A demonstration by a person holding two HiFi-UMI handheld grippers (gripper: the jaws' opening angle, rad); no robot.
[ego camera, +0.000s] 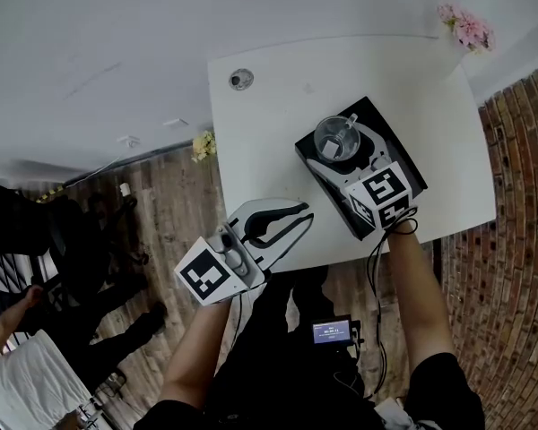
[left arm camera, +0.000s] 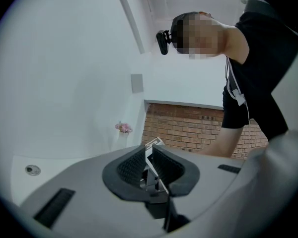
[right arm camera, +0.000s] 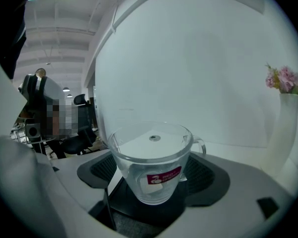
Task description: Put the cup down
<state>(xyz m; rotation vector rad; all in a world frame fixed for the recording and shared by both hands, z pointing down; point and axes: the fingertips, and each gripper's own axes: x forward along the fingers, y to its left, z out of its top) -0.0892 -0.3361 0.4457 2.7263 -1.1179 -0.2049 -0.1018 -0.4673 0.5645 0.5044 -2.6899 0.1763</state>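
A clear glass cup (ego camera: 335, 138) with a handle and a red-tagged tea bag inside stands over a black flat scale (ego camera: 400, 158) on the white table (ego camera: 269, 119). My right gripper (ego camera: 337, 149) is shut on the cup (right arm camera: 151, 155), with a pad on each side of its wall. Whether the cup's base touches the black scale (right arm camera: 120, 198) I cannot tell. My left gripper (ego camera: 303, 215) hangs over the table's near edge, left of the scale. Its jaws are shut with nothing between them (left arm camera: 150, 152).
A small vase of pink flowers (ego camera: 467, 28) stands at the table's far right corner. A round cable grommet (ego camera: 241, 80) sits at the far left corner. A brick wall (ego camera: 520, 240) lies to the right. Chairs and a person (ego camera: 18, 312) are off to the left.
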